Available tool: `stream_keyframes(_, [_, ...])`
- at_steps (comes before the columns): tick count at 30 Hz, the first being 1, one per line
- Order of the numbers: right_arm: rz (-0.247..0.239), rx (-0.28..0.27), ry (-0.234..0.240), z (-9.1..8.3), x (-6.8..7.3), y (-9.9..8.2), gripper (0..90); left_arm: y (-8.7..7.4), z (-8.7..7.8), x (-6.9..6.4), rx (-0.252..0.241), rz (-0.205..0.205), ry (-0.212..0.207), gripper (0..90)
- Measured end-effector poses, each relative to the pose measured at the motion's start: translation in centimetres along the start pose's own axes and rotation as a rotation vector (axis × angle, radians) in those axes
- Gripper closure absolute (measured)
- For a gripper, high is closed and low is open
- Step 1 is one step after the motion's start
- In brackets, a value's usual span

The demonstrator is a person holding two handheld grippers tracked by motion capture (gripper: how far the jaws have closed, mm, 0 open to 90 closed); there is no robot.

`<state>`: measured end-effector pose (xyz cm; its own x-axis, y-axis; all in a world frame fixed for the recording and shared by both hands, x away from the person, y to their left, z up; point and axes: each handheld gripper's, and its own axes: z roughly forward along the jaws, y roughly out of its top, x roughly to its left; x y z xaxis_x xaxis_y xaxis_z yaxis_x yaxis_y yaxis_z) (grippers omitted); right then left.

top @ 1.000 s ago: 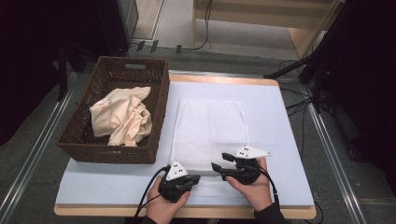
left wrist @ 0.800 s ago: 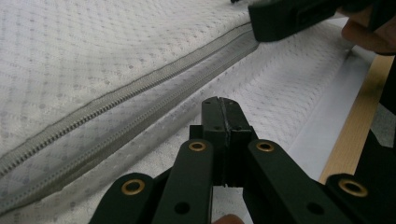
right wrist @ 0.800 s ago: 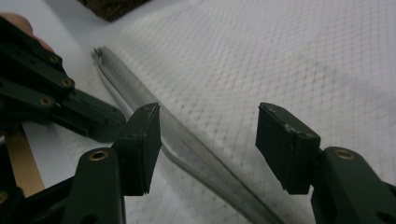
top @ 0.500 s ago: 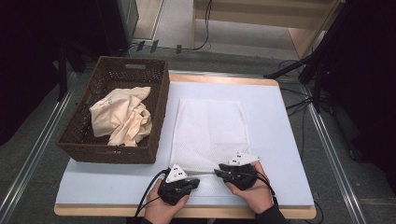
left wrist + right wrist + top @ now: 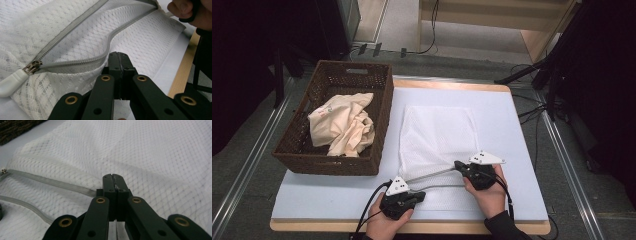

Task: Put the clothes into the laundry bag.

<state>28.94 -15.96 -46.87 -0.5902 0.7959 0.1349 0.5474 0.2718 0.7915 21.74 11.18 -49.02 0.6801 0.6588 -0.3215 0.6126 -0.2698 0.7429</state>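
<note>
The left claw (image 5: pixel 118 56) is pinched tight on the near edge of the mesh laundry bag (image 5: pixel 437 135), gripping fabric just below the lower zipper tape. The right claw (image 5: pixel 114 178) has just been closing and now stands clamped on the bag's upper edge beside the zipper (image 5: pixel 75 37); in the high view it lifts that edge slightly, so the mouth gapes between the two claws. The grey zipper is largely undone, its metal slider and white rubbery pull tab (image 5: pixel 11 82) lying at one end.

The bag lies flat on a pale blue mat covering the wood-edged counter (image 5: pixel 522 125), near its front and middle. It is white, see-through netting with a diamond weave. Left of it, just beside, sits a dark brown wicker basket (image 5: pixel 337 162) holding a crumpled cream cloth (image 5: pixel 344 125); a small mark on the cloth is too tiny to read. Around the counter run grey floor, metal rails, black cables and dark equipment.
</note>
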Motion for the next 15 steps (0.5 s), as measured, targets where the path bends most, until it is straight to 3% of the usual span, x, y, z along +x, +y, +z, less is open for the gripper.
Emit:
stream_keyframes(1, [0.009,0.007,0.030,0.1,-0.2,-0.2,90.0,0.0,0.0,0.0,0.000,0.000,0.000,90.0])
stream_keyframes(2, [0.009,0.007,0.030,0.1,-0.2,-0.2,90.0,0.0,0.0,0.0,0.000,0.000,0.000,90.0])
stream_keyframes(3, [0.019,0.019,0.111,0.4,-0.4,-0.4,82.2,0.0,0.0,0.0,-0.002,-0.003,-0.001,90.0])
stream_keyframes(4, [0.020,0.013,0.147,0.3,-0.4,-0.5,74.5,0.0,0.0,0.0,-0.002,-0.003,-0.002,90.0])
stream_keyframes(6, [0.011,-0.027,0.166,-0.1,-0.4,-0.3,58.4,0.0,0.0,0.1,-0.004,-0.004,-0.003,90.0])
stream_keyframes(7, [0.011,-0.027,0.166,-0.1,-0.4,-0.3,58.4,0.0,0.0,0.1,-0.004,-0.007,-0.005,90.0])
stream_keyframes(9, [0.046,-0.066,0.219,-0.8,-0.6,-0.1,49.1,-0.1,0.0,0.1,-0.008,-0.007,-0.005,90.0])
stream_keyframes(10, [0.035,-0.072,0.250,-1.1,-0.4,0.1,45.4,-0.1,0.0,0.1,-0.009,-0.007,-0.005,90.0])
stream_keyframes(13, [-0.022,-0.005,0.241,-0.5,0.2,0.0,41.5,-0.1,0.0,0.1,-0.011,-0.006,-0.008,90.0])
stream_keyframes(15, [-0.045,0.048,0.208,0.2,0.5,-0.4,41.7,-0.1,0.0,0.1,-0.011,-0.002,-0.005,90.0])
